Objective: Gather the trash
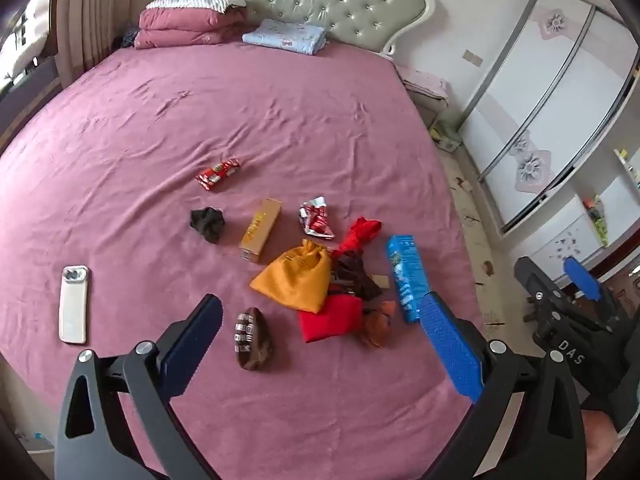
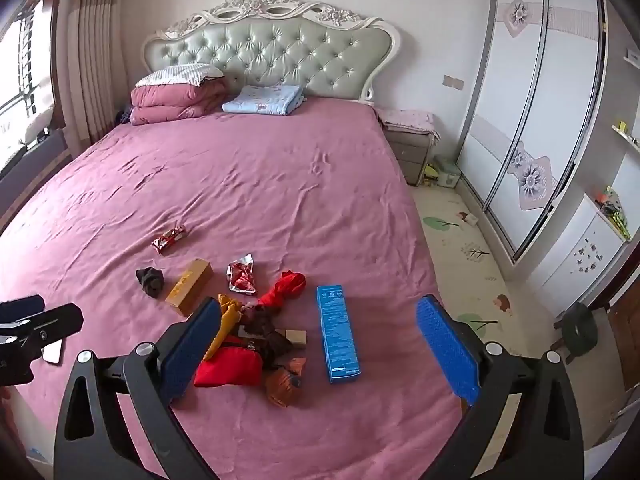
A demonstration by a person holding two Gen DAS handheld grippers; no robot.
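Observation:
Trash lies scattered on the pink bed (image 1: 280,120): a red snack wrapper (image 1: 218,174), a crumpled silver-red wrapper (image 1: 316,218), a gold box (image 1: 260,230), a blue box (image 2: 338,332) and a black wad (image 1: 208,222). Beside them sits a heap with an orange pouch (image 1: 298,280), a red pouch (image 2: 230,368) and red and brown cloths. A brown patterned bundle (image 1: 254,338) lies nearest. My left gripper (image 1: 320,300) hovers open above the heap, holding nothing. My right gripper (image 2: 320,304) is open and empty over the blue box.
A white phone (image 1: 74,304) lies at the bed's left. Folded quilts (image 2: 176,100) and a blue pillow (image 2: 264,100) sit by the headboard. To the right are the patterned floor (image 2: 460,240), a small stool (image 2: 576,328), a nightstand (image 2: 408,148) and a wardrobe (image 2: 540,100).

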